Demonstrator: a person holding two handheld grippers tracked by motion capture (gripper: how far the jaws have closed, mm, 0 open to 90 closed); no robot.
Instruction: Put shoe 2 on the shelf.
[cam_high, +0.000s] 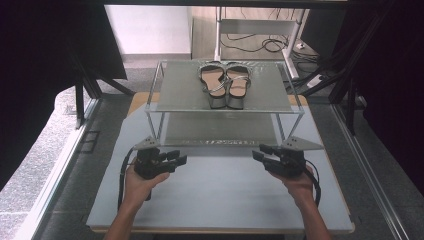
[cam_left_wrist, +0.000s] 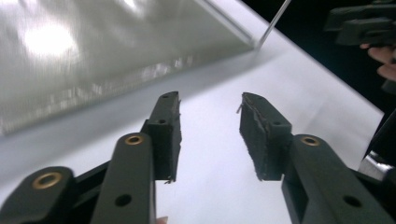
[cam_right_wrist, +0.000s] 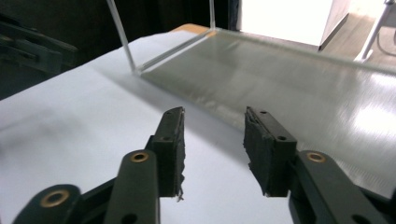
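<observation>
We hold a claw in each hand over the near half of the table (cam_high: 210, 200), both pointing inward toward each other. The left claw (cam_high: 181, 159) sits at about 8 o'clock from the table's middle, the right claw (cam_high: 257, 152) at about 4 o'clock. In the left gripper view the left claw (cam_left_wrist: 210, 135) stands moderately wide with nothing but bare table between its pads, and the right gripper view shows the same of the right claw (cam_right_wrist: 212, 151): parted, empty, touching nothing.

The pair of sandals (cam_high: 224, 85) rests side by side on the top shelf of the two-tier rack (cam_high: 180, 90), at 12 o'clock from us and well apart from both claws. They lie toes away, heels toward us, straps crossed over the footbeds. The lower shelf (cam_high: 215, 130) looks bare.

We judge that the sandals are the thing being worked and that, with both claws free and low in front of the rack, we stand between steps: either the shoes are already placed or they are about to be fetched. If a pick comes next, each claw must rise above the top shelf's front rail, travel toward 12 o'clock, and line up on one sandal's heel or sole edge before closing. The thin straps would be a poor hold, and the rail is the thing to avoid knocking.
</observation>
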